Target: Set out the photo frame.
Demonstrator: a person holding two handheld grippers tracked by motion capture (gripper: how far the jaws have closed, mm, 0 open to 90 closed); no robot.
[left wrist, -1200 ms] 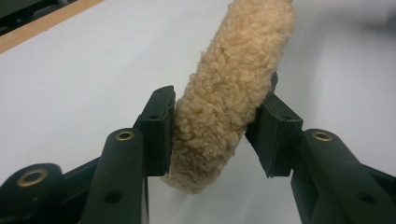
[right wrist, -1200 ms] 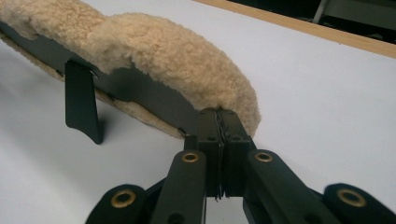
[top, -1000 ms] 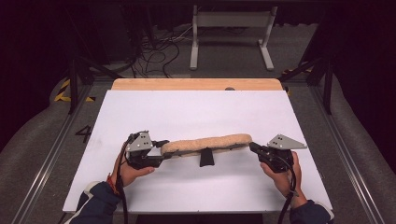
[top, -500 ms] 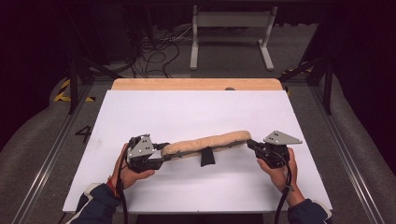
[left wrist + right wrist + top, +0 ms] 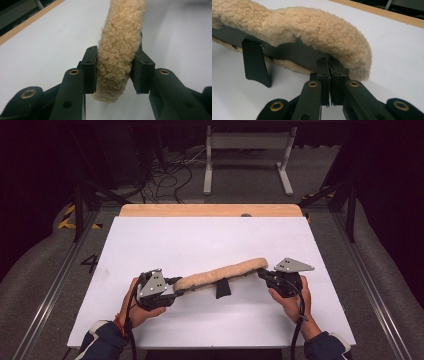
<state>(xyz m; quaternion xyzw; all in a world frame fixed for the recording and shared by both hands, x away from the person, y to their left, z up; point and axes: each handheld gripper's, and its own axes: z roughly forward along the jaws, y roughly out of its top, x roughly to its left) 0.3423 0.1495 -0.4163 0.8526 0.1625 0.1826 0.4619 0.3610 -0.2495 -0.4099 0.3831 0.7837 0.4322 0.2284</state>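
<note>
A long tan fleece pad (image 5: 222, 273) with a dark underside and a black strap (image 5: 222, 290) stretches between both grippers above the white table (image 5: 210, 245). My left gripper (image 5: 175, 285) is shut on the pad's left end; in the left gripper view the fleece pad (image 5: 120, 47) is squeezed between the two jaws of my left gripper (image 5: 113, 71). My right gripper (image 5: 262, 273) is shut on the pad's right end. In the right gripper view my right gripper (image 5: 329, 67) pinches the dark edge under the fleece pad (image 5: 312, 27), and the black strap (image 5: 257, 63) hangs down at the left.
A wooden strip (image 5: 210, 210) borders the table's far edge. Behind it are a metal stand (image 5: 247, 155) and loose cables (image 5: 165, 175) on the floor. Dark frame rails (image 5: 50, 285) run along both sides of the table.
Both grippers have kept hold of the pad. Its right end has risen and moved slightly away from me with the right gripper; the left gripper has barely shifted.
</note>
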